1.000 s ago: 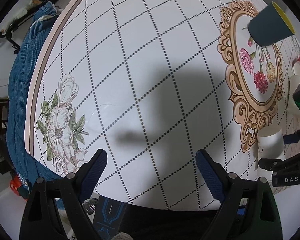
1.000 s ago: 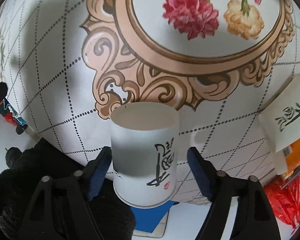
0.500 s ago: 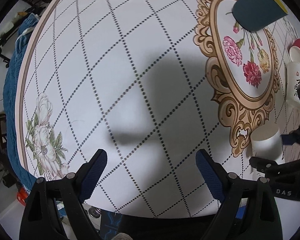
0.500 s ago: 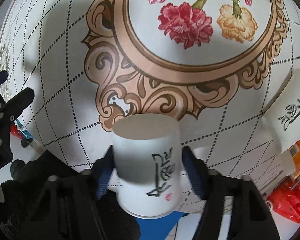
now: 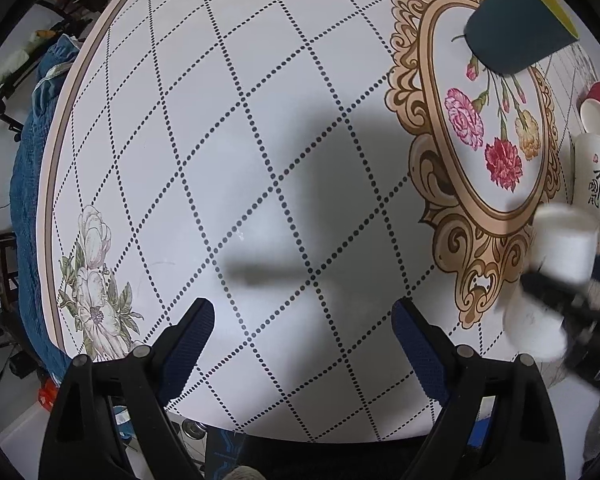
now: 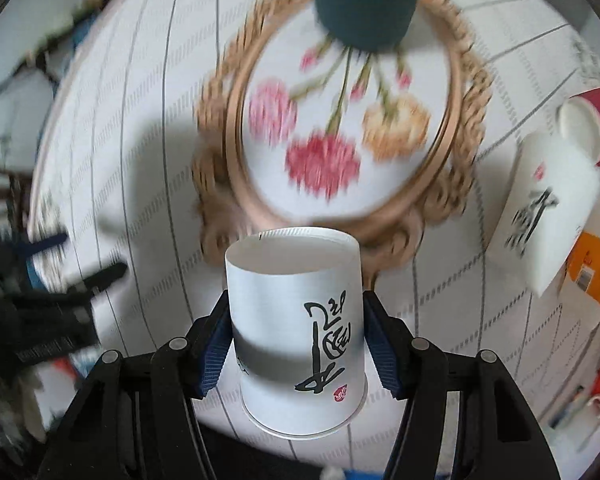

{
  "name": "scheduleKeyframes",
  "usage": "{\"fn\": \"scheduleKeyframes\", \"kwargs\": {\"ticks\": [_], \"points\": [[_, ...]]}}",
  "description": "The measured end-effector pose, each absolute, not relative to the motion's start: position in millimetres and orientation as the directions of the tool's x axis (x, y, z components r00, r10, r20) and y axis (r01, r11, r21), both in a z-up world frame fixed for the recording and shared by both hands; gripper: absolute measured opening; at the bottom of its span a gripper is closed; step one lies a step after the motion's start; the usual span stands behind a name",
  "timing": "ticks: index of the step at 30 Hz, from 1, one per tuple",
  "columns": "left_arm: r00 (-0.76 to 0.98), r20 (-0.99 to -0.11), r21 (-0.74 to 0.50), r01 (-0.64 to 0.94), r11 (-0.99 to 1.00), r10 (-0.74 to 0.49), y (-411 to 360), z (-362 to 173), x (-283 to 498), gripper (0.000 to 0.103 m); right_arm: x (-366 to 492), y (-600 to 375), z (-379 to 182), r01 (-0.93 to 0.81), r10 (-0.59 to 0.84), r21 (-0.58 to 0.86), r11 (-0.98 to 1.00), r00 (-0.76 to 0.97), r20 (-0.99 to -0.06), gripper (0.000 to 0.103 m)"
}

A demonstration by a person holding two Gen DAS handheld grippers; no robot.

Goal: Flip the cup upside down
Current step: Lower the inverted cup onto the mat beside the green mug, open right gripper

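A white paper cup (image 6: 296,328) with black calligraphy sits between the blue pads of my right gripper (image 6: 296,344), which is shut on it. Its base points away from me and its rim toward me. The cup is lifted off the tablecloth and looks blurred in the left wrist view (image 5: 556,264). My left gripper (image 5: 302,340) is open and empty above the checked tablecloth (image 5: 260,160), left of the cup.
A dark teal cup (image 6: 364,0) stands on the flower medallion (image 6: 340,132) at the back. A second white calligraphy cup (image 6: 540,208) and a red cup (image 6: 596,128) lie at the right. The table edge runs close below both grippers.
My right gripper closed on the white cup and has lifted and tilted it; the view is blurred with motion. My left gripper stayed open, shifting only slightly.
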State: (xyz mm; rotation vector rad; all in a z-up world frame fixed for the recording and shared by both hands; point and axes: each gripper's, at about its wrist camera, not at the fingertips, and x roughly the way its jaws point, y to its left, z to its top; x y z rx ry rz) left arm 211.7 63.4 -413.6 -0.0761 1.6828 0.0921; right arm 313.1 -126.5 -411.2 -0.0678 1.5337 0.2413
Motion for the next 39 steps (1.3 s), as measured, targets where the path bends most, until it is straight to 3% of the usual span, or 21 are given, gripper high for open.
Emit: {"fn": "scheduleKeyframes", "kwargs": {"ticks": [8, 19, 27, 32, 37, 39], "points": [[-0.122, -0.992, 0.037, -0.105, 0.994, 0.024, 91, -421, 222, 0.091, 314, -128, -388, -0.118, 0.166, 0.132, 0.984, 0.358, -0.919, 0.064], [-0.123, -0.991, 0.056, -0.058, 0.997, 0.048, 82, -430, 236, 0.091, 279, -129, -397, -0.089, 0.161, 0.136, 0.987, 0.415, -0.896, 0.064], [-0.114, -0.992, 0.056, -0.045, 0.997, 0.051, 62, -430, 220, 0.091, 301, -117, -418, -0.096, 0.107, 0.097, 0.991, 0.112, -0.988, 0.064], [-0.102, -0.994, 0.038, -0.059, 0.998, 0.032, 66, -423, 223, 0.091, 321, -109, -425, -0.141, 0.081, 0.093, 0.986, -0.088, -0.993, 0.065], [-0.101, -0.995, 0.029, -0.072, 0.997, 0.022, 74, -419, 225, 0.091, 341, -101, -427, -0.167, 0.049, 0.078, 0.983, -0.171, -0.984, 0.066], [-0.102, -0.995, 0.029, -0.076, 0.997, 0.021, 80, -418, 224, 0.091, 347, -96, -427, -0.185, 0.029, 0.063, 0.981, -0.178, -0.984, 0.06]]}}
